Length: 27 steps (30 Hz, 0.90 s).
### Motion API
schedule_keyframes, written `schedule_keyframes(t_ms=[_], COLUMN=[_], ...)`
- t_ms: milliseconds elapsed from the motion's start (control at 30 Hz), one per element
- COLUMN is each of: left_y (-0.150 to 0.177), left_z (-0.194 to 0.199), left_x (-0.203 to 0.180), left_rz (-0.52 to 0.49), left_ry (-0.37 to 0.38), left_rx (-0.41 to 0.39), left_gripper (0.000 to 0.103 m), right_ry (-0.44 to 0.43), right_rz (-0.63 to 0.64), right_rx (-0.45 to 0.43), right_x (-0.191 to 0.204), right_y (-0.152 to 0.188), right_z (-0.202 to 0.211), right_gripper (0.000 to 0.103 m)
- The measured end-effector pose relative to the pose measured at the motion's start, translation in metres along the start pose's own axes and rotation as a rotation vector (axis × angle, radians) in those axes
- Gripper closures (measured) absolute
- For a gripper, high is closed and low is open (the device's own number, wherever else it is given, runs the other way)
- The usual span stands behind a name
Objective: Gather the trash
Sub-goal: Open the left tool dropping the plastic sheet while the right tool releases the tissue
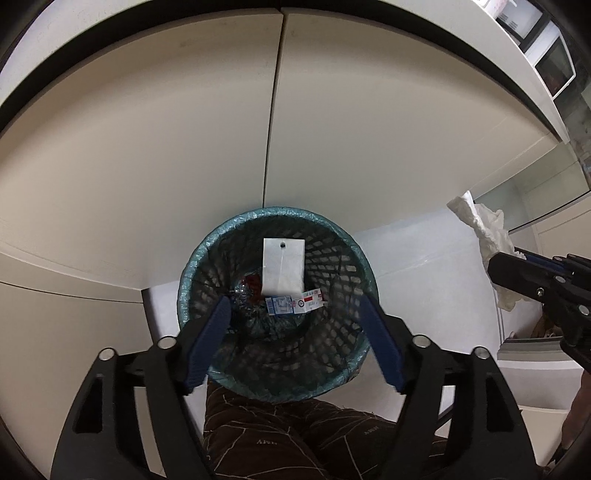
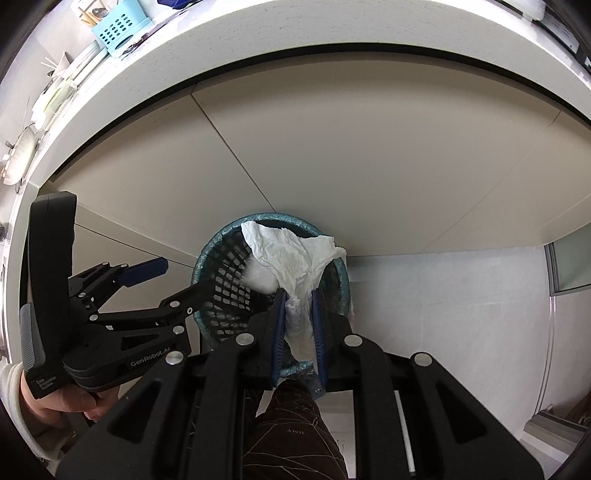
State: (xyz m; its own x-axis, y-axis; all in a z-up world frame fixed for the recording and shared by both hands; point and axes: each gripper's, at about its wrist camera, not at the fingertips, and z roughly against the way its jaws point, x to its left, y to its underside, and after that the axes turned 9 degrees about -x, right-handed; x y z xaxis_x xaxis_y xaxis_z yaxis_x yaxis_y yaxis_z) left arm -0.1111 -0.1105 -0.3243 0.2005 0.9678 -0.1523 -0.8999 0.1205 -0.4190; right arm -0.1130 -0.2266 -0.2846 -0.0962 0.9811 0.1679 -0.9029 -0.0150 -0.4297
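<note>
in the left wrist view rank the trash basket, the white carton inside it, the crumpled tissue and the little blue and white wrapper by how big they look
1. trash basket
2. crumpled tissue, though nearer the camera and partly hidden by the right gripper
3. white carton, looking close to the tissue
4. blue and white wrapper

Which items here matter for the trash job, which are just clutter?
Job:
- crumpled tissue, clamped in right gripper
- trash bin
- carton and wrappers already inside
- left gripper, open above bin

Clutter:
- blue basket
- cabinet doors
</note>
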Motion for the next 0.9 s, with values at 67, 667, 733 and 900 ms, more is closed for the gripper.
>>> schedule_keyframes(t_ms=[67,667,733,900], left_y=[0.001,0.005,0.008,0.013], left_z=[0.002,0.047,0.049,0.055], left_x=[-0.001,0.064,0.073,0.090], left_rz=[0.003,0.129,0.144,0.167], left_ry=[0.004,-0.057,-0.068,-0.092], left_rx=[-0.012,-0.091,-0.090,-0.089], left_gripper=[0.021,0.006,0.006,0.006], right_ry=[-0.004,-0.062,-0.064,-0.071], right_rz=[-0.001,0.079,0.094,0.111], right_rx=[0.000,0.042,0.049,0.071], right_x=[-0.002,0.037,0.042,0.046], right_y=[0.000,0.000,0.003,0.004], right_z=[0.001,-0.041,-0.045,-0.059], right_gripper=[0.090,0.089,0.090,0.089])
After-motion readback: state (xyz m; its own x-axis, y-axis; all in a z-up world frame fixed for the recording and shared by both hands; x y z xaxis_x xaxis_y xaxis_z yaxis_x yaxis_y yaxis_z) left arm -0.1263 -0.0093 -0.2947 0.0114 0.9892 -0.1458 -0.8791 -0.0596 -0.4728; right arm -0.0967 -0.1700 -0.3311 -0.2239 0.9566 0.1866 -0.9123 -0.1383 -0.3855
